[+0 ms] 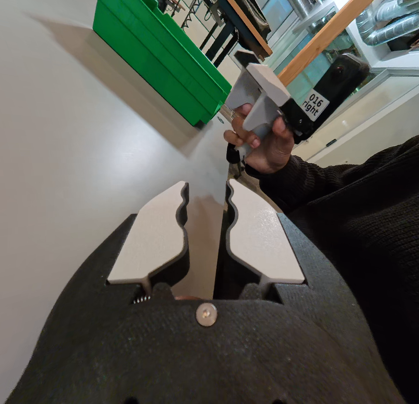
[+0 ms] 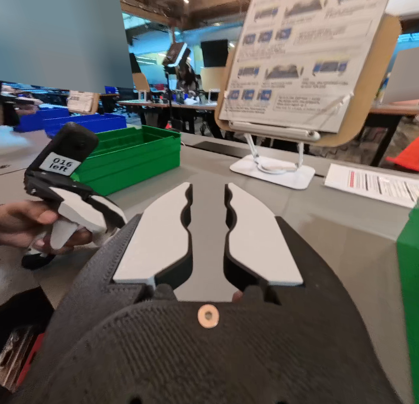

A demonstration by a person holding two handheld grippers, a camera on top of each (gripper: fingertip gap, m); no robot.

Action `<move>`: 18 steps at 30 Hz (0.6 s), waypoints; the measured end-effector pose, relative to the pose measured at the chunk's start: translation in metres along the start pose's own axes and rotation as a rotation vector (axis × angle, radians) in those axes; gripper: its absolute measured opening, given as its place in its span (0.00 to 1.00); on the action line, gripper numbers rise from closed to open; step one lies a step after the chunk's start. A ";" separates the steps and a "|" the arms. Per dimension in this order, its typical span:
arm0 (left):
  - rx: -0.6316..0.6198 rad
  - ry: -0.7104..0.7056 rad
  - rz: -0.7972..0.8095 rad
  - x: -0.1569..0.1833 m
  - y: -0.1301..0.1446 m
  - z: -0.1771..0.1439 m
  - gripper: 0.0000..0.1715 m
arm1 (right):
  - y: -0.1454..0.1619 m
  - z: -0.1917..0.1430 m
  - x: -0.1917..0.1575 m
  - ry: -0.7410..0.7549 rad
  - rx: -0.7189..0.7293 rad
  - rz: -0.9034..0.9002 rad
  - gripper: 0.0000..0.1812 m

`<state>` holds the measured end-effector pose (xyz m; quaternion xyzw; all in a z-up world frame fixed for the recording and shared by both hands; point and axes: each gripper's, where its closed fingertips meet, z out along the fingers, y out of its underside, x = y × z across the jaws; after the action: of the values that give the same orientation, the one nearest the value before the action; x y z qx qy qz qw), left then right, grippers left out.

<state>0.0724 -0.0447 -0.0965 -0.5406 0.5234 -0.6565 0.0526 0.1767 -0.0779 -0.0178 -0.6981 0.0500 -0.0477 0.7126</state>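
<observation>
My left gripper (image 1: pixel 206 185) is open and empty, held tilted above the grey table (image 1: pixel 68 166) near its edge. A green plastic bin (image 1: pixel 158 53) stands ahead of it on the table. The right gripper's body (image 1: pixel 260 98) shows farther off in this view, held by a hand in a dark sleeve. My right gripper (image 2: pixel 208 187) is open and empty above the grey table (image 2: pixel 294 212). The green bin (image 2: pixel 133 157) lies ahead to its left, with the left gripper's body (image 2: pixel 68 189) and a hand in front of it.
A board with a printed sheet (image 2: pixel 299 60) stands on a white stand (image 2: pixel 272 173) ahead right. A printed paper (image 2: pixel 371 184) lies at far right. Another green box (image 2: pixel 408 279) stands at the right edge. Blue bins (image 2: pixel 74 123) sit on a farther table.
</observation>
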 end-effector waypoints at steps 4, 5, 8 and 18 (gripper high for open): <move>-0.011 0.008 -0.006 0.001 0.002 0.001 0.18 | -0.007 -0.001 -0.011 -0.007 0.049 -0.058 0.17; -0.011 0.011 -0.009 0.001 0.002 0.002 0.18 | -0.010 -0.002 -0.015 -0.023 0.068 -0.053 0.18; -0.012 0.016 -0.006 0.002 0.003 0.002 0.18 | -0.014 -0.004 -0.025 -0.099 0.087 0.026 0.18; 0.046 0.205 0.096 0.044 -0.005 0.000 0.20 | 0.017 0.009 -0.054 -0.225 -0.053 0.139 0.28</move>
<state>0.0568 -0.0700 -0.0643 -0.4435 0.5362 -0.7169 0.0425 0.1244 -0.0609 -0.0348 -0.7124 0.0190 0.0816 0.6968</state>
